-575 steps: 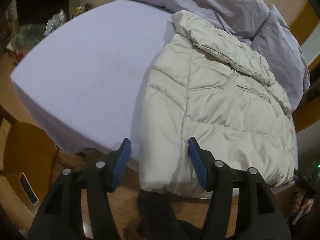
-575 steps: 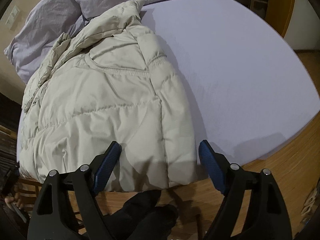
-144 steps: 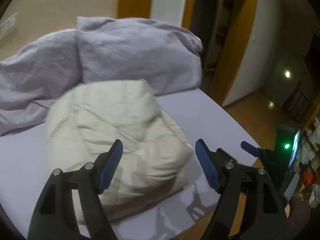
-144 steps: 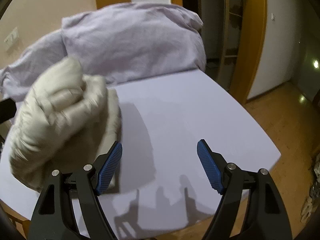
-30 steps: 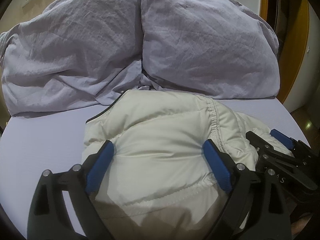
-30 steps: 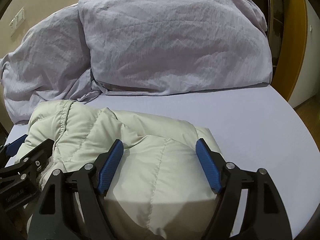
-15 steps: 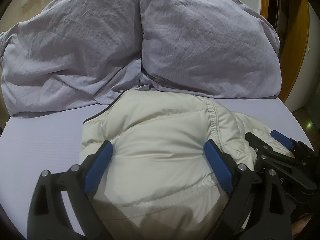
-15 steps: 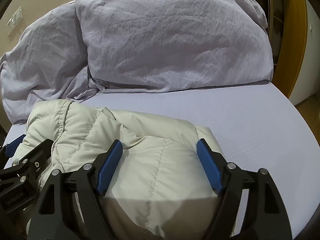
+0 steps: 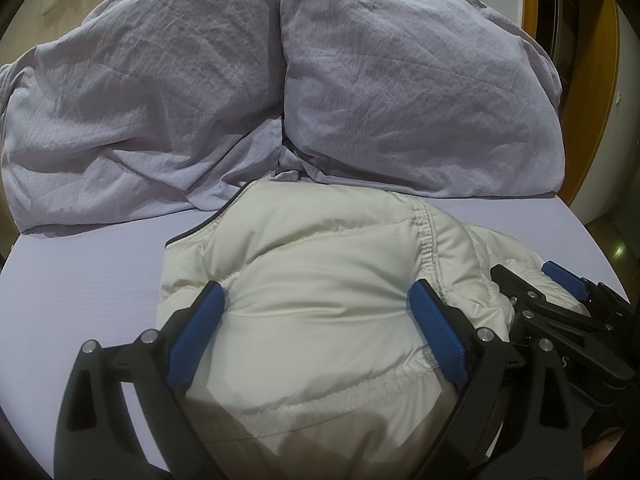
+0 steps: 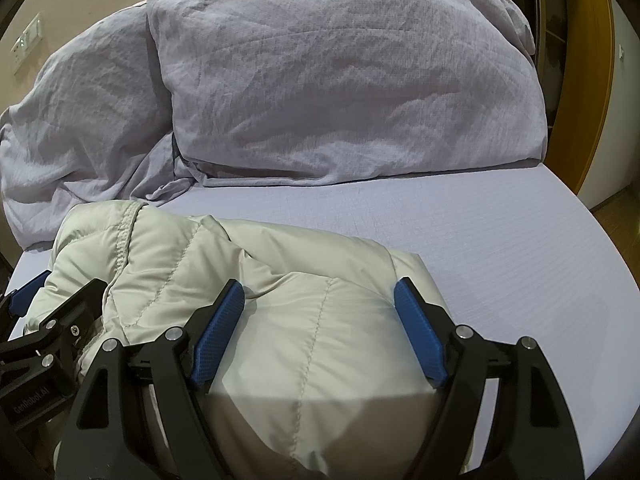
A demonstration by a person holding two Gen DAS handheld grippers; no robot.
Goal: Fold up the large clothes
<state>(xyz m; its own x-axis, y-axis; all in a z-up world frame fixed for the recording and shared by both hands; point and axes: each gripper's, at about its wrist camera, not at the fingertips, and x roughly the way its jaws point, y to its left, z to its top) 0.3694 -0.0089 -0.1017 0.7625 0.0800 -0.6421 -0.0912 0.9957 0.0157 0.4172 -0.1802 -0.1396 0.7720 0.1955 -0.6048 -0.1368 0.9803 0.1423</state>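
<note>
- Since the puffy cream jacket lies bundled right under both cameras at the near edge of the bed, it fills the gap of each pair of tongs; on the lavender sheet it sits nearer the left side than the right
- Left tongs: blue pads well apart, straddling a bulging quilted panel; the fabric swells up between them and seems to brush both pads, yet I see no pinched crease, so I judge them open and not clamped
- Right tongs: pads likewise wide, set astride the jacket's right-hand fold, with padding between them but no squeeze showing
- Handling, as a judgement: light for its bulk, very soft, springy with trapped air, and its smooth shell looks slippery, so a fold is likely to puff up and slide open once let go
- Where to hold: the stitched seams and the ribbed hem line give firmer purchase than a smooth puffed panel; gather several layers at a folded edge, one pair of tongs on each side, and press down to flatten
- Farther back, bare sheet runs to the right, clear of the bundle
- Beyond that, two crumpled lavender pillows lean at the head of the bed, the jacket's far edge just short of them
</note>
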